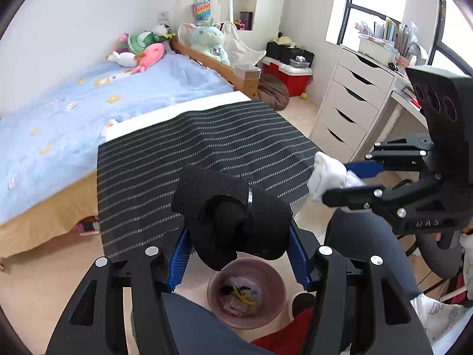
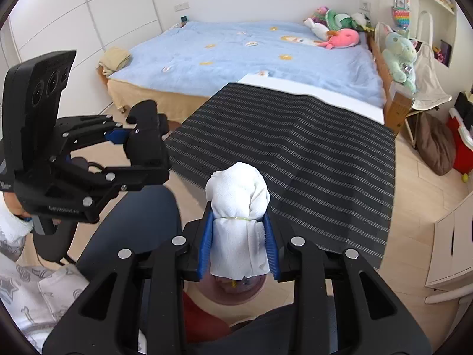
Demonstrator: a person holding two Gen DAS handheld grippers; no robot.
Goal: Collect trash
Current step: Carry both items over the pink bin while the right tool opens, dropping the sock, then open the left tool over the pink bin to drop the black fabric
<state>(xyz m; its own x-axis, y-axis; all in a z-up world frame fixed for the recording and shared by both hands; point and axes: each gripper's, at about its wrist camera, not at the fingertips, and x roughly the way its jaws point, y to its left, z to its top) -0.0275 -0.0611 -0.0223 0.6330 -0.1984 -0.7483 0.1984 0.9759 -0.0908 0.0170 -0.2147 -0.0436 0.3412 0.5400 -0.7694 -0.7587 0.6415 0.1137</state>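
Left wrist view showed the left gripper [image 1: 236, 254] clenched on a black cloth bundle [image 1: 230, 216], held directly above the pink trash bin [image 1: 272, 310] on the floor. Some wrappers already lay inside the bin. Just beside it, the right gripper [image 2: 239, 245] grasped a white cloth roll [image 2: 239, 224] bound with a rubber band, also over the bin, near the black striped mat [image 2: 295, 153].
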